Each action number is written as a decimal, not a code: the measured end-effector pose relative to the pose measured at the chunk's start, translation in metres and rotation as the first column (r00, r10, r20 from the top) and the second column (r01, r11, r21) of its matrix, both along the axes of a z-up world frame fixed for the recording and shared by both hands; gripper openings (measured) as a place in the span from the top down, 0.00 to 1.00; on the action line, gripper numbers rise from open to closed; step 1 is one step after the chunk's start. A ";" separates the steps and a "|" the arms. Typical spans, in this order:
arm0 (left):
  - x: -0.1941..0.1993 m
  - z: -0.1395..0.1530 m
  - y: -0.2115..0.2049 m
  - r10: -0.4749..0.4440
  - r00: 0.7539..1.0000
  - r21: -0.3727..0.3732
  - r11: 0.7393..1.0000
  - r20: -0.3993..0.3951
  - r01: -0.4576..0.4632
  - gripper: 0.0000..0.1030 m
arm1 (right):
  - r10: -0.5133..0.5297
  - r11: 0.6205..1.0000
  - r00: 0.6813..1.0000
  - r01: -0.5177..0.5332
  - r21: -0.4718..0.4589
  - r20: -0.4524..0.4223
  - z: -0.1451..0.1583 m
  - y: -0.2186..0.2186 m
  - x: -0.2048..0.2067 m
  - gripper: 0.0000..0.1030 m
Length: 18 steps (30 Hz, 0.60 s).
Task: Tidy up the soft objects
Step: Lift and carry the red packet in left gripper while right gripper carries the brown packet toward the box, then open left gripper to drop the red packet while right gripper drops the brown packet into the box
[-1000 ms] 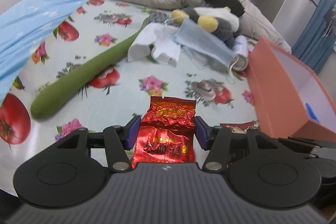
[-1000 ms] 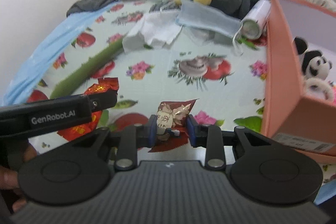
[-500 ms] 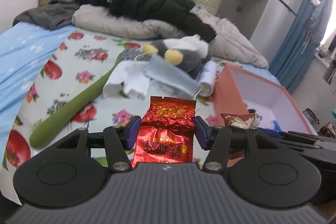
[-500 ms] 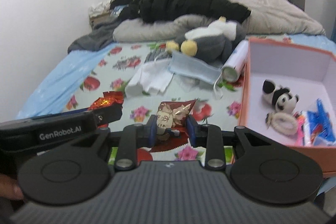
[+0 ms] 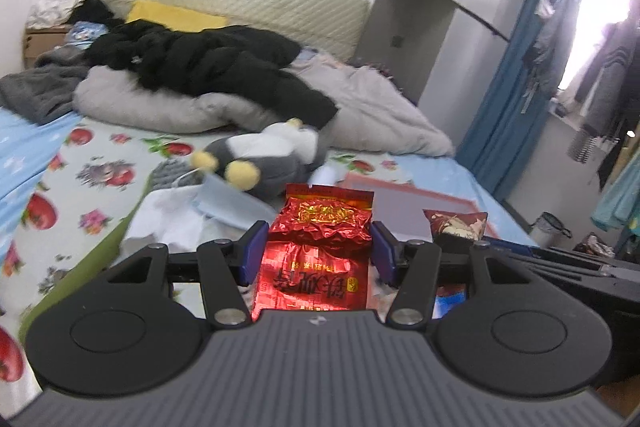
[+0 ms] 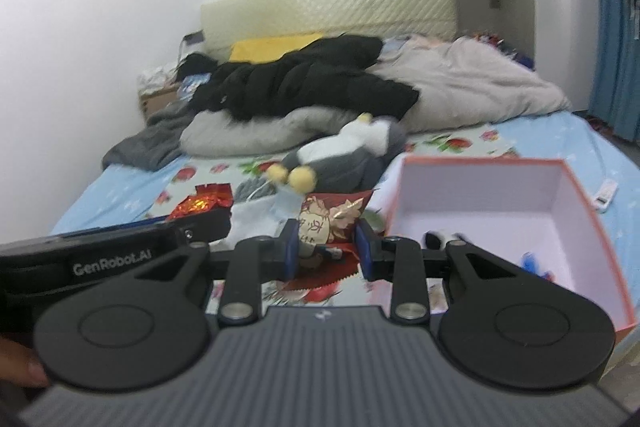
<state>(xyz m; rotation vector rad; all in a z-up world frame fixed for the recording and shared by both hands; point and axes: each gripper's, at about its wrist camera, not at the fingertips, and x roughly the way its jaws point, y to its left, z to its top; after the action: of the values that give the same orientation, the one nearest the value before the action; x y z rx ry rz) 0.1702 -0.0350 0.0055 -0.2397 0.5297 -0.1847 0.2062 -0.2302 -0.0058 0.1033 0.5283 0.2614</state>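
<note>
My left gripper is shut on a shiny red foil packet and holds it above the bed. My right gripper is shut on a dark red snack packet with a cartoon print, held just left of the orange box. The box is open with a white inside and holds a small panda toy and blue items. The left gripper and its red packet show at the left of the right wrist view. The snack packet shows at the right of the left wrist view.
On the fruit-print sheet lie a grey penguin plush, a blue face mask, white cloth and a long green plush. A black coat and grey bedding are heaped behind.
Both grippers have risen and tilted up with their packets still held. The view now takes in the headboard and walls, and the right gripper stands closer to the open box.
</note>
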 end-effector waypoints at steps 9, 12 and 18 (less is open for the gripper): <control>0.027 0.025 -0.058 -0.094 0.995 0.016 0.995 0.023 0.094 0.41 | -0.100 0.995 0.994 0.100 0.018 0.037 0.020 -0.055 0.009 0.68; 0.041 0.024 -0.077 -0.115 0.993 0.018 0.993 0.014 0.115 0.41 | -0.121 0.992 0.992 0.121 0.021 0.030 0.020 -0.073 0.016 0.68; 0.071 0.008 -0.119 -0.173 0.984 0.047 0.983 -0.045 0.176 0.41 | -0.178 0.984 0.984 0.178 0.026 -0.016 0.007 -0.108 0.031 0.68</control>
<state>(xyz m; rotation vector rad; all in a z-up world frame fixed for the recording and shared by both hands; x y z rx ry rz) 0.2412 -0.1536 0.0139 -0.1479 0.5956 -0.3371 0.2377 -0.3385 0.0009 0.1779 0.5256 0.0932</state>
